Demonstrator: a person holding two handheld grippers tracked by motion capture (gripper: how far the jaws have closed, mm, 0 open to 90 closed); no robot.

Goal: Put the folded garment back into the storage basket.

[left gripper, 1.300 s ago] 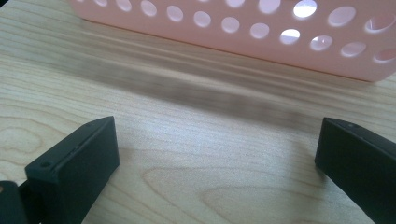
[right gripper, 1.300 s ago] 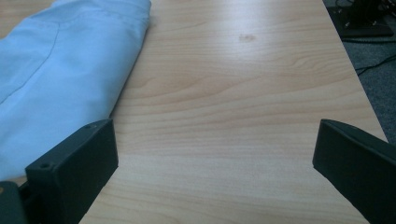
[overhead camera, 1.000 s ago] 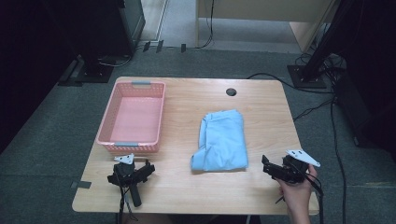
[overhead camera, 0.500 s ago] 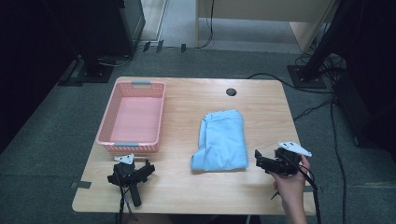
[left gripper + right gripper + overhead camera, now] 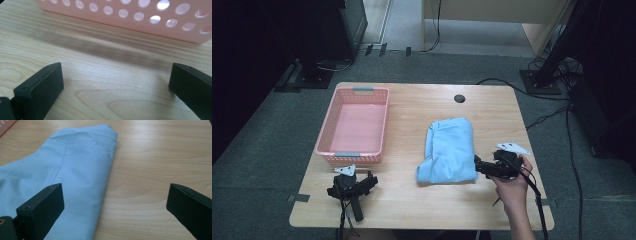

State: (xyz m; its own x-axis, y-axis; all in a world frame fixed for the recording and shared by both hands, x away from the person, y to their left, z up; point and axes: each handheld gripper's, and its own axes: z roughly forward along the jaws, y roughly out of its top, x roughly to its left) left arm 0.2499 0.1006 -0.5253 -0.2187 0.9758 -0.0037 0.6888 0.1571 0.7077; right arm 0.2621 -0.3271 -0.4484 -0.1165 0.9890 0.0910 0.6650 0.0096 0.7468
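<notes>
wooden desk (image 5: 412, 107) on grey carpet, w/ dark stands and cables around it. pink basket (image 5: 354, 125), perforated walls, sits at desk's left; nothing visible in it. folded light-blue cloth (image 5: 449, 150) lies flat near desk centre-right. left gripper (image 5: 353, 186) rests on desk just in front of basket, no hand on it; jaws wide apart, nothing between, per left gripper view facing basket wall (image 5: 140, 17). right gripper (image 5: 481, 166), held by hand (image 5: 512, 187), points at cloth's near right corner; jaws wide open, holding nothing; one jaw over cloth (image 5: 62, 182), other over bare desk.
</notes>
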